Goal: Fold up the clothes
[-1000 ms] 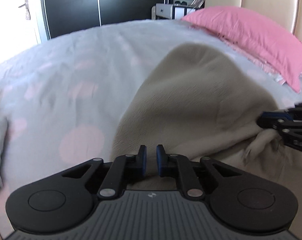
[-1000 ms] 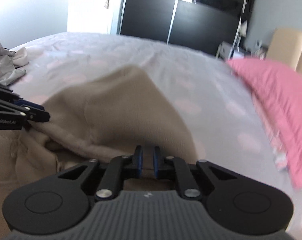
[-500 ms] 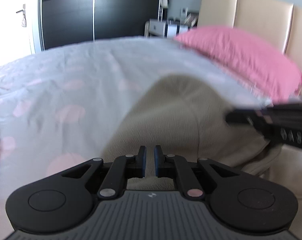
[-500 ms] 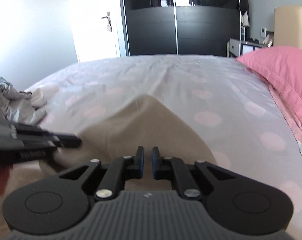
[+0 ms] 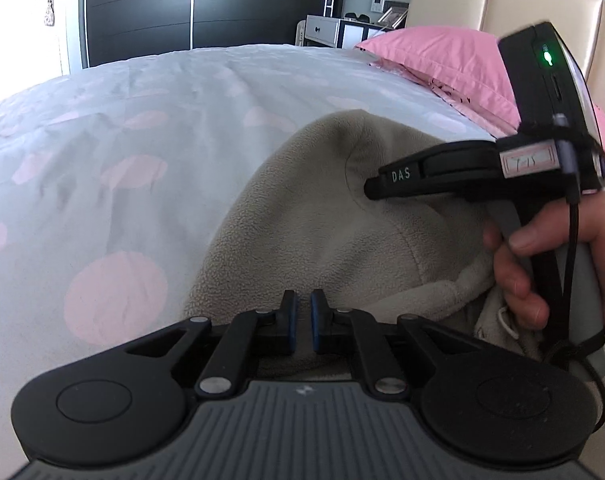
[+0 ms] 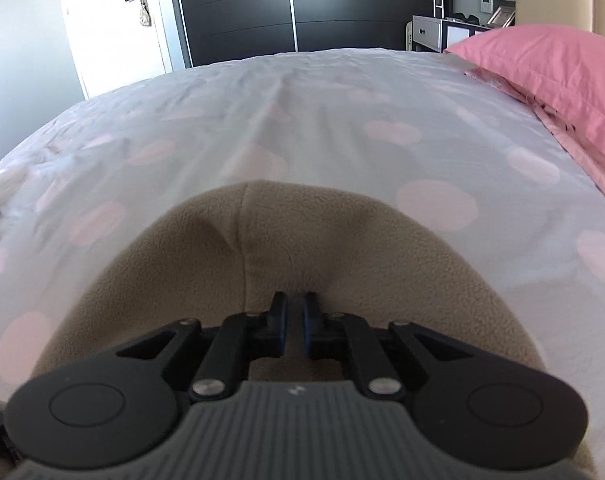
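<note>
A beige fleece garment (image 5: 322, 220) lies on the bed with its hood (image 6: 302, 240) spread flat toward the far side. My left gripper (image 5: 304, 300) hovers at the hood's near left edge, shut, with nothing visible between its pads. My right gripper (image 6: 295, 300) sits low over the middle of the hood, also shut with nothing seen in it. In the left wrist view the right gripper (image 5: 372, 192) reaches in from the right, its tip over the hood's seam, held by a hand (image 5: 562, 264). A white drawstring (image 5: 506, 320) shows under that hand.
The white bed cover with pink dots (image 5: 142, 120) stretches left and far. A pink pillow (image 5: 442, 56) lies at the right against a cream headboard (image 5: 502, 0). A black wardrobe (image 6: 302, 4) and a white nightstand (image 5: 322, 30) stand beyond the bed.
The right gripper has swung left from the garment's right side to over the middle of the hood, and rolled level. The left gripper has shifted only slightly. Both stay shut.
</note>
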